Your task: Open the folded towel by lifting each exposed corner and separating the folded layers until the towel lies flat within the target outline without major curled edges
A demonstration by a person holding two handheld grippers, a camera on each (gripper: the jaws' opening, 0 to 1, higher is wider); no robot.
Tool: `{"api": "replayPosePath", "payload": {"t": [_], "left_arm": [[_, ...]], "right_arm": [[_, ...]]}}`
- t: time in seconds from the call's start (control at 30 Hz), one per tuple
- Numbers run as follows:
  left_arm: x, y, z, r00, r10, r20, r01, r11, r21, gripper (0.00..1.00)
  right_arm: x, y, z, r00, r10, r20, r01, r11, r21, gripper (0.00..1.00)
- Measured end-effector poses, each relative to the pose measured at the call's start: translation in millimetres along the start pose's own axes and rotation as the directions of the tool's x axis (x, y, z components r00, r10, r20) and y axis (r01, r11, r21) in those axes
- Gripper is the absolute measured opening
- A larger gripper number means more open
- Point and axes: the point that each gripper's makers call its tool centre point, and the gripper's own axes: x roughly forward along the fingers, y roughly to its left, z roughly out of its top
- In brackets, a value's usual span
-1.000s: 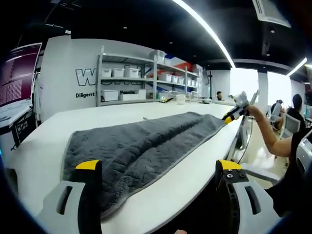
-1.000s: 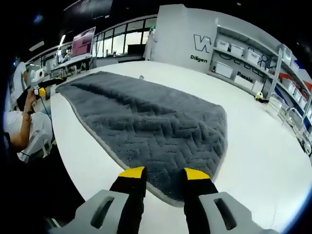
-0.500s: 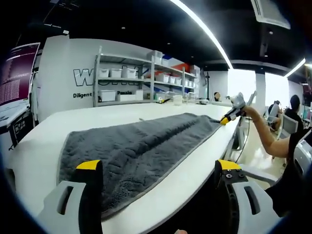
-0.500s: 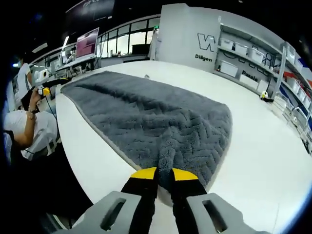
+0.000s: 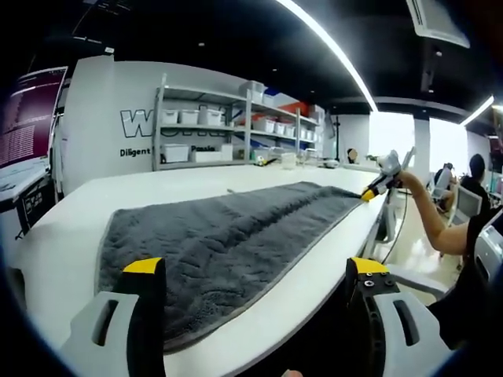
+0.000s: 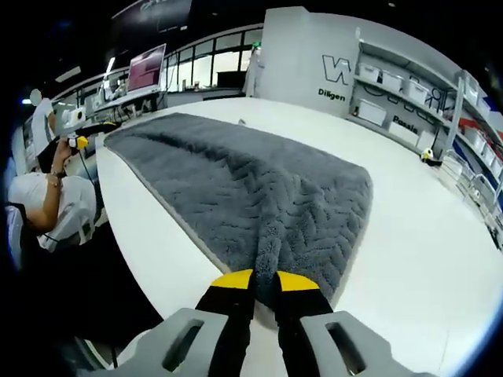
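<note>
A grey towel (image 6: pixel 259 196) lies stretched along a white table (image 6: pixel 409 259). The right gripper (image 6: pixel 264 280) pinches a raised ridge of towel at its near end. The left gripper (image 5: pixel 255 267) has its jaws spread wide at the opposite end.

Bare table (image 6: pixel 424 236) lies open beyond the towel (image 6: pixel 259 188); shelving (image 5: pixel 212 126) stands well behind.

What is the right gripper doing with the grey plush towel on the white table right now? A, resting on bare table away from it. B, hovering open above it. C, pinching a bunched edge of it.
C: in the right gripper view the right gripper is shut on a raised ridge of the grey plush towel near the white table edge.
</note>
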Motion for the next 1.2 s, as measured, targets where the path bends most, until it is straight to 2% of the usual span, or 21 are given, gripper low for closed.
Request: {"api": "replayPosePath", "payload": {"t": [0.23,0.4,0.6,0.67,0.7,0.73,0.87,0.97,1.03,1.07,1.2], "left_arm": [[-1,0.9,-0.4,1.000,0.002,-0.001,-0.002,1.000,0.002,0.93],[-1,0.7,0.1,1.000,0.005,0.001,-0.005,1.000,0.002,0.93],[-1,0.6,-0.2,1.000,0.006,0.000,-0.006,1.000,0.004,0.93],[-1,1.4,-0.2,1.000,0.007,-0.002,-0.007,1.000,0.005,0.93],[-1,1.5,-0.3,1.000,0.007,-0.002,-0.007,1.000,0.005,0.93],[-1,1.8,-0.2,1.000,0.007,-0.003,-0.007,1.000,0.003,0.93],[0,2.3,-0.8,1.000,0.008,-0.003,-0.008,1.000,0.005,0.93],[0,2.7,-2.0,1.000,0.011,-0.007,-0.011,1.000,0.006,0.94],[-1,3.1,-2.3,1.000,0.013,-0.009,-0.013,1.000,0.006,0.95],[-1,3.2,-2.2,1.000,0.013,-0.009,-0.012,1.000,0.006,0.95],[-2,4.3,-1.1,1.000,0.021,-0.006,-0.021,1.000,0.005,0.98]], "right_arm": [[-3,1,-1.9,1.000,-0.007,0.004,0.007,1.000,-0.002,0.08],[-5,-4,-1.0,0.999,-0.041,0.005,0.041,0.999,0.001,0.17],[-15,-19,3.0,0.993,-0.108,0.053,0.107,0.994,0.026,0.29],[-18,-18,9.3,0.990,-0.102,0.100,0.101,0.995,0.018,0.45],[-19,-13,11.4,0.989,-0.084,0.120,0.076,0.995,0.065,0.54],[-20,-12,11.0,0.990,-0.076,0.120,0.067,0.995,0.076,0.63],[-22,-9,10.3,0.989,-0.077,0.127,0.069,0.996,0.064,0.69],[-23,-9,12.3,0.986,-0.085,0.141,0.075,0.994,0.076,0.83],[-23,-9,14.7,0.984,-0.086,0.155,0.074,0.994,0.084,0.97],[-23,-8,14.9,0.984,-0.086,0.156,0.072,0.993,0.089,0.99],[-23,-4,14.6,0.985,-0.085,0.152,0.074,0.994,0.077,0.99]]}}
